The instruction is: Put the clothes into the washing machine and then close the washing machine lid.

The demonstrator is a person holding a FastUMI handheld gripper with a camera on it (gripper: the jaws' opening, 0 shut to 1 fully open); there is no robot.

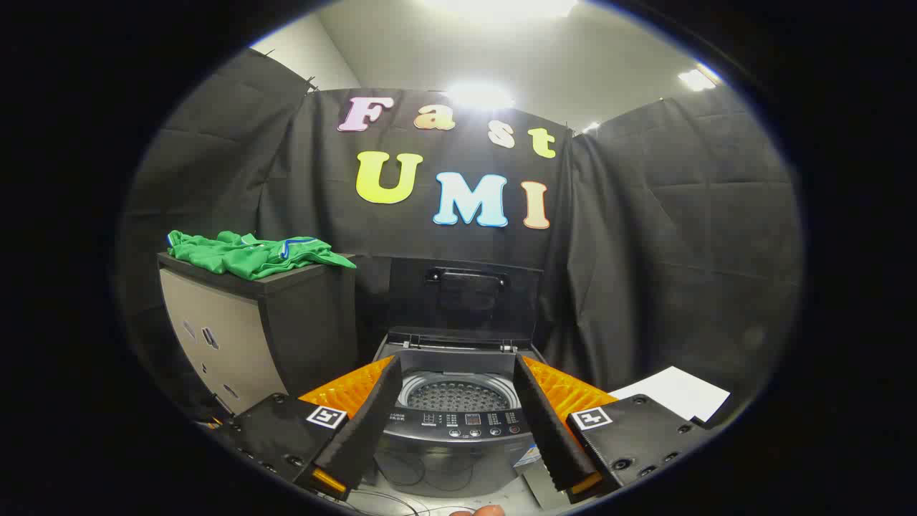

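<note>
The gripper (458,383) has its fingers spread wide with nothing between them, framing the washer (457,423) just ahead. The washer's lid (464,294) stands upright and the drum (455,395) is bare. Green clothes (251,253) lie on a cabinet (286,322) left of the washer, well beyond the fingers.

Green clothes (254,254), blue-white trim

Black-draped booth (645,215), dark cabinet (286,315), ceiling lights (478,94)
</note>
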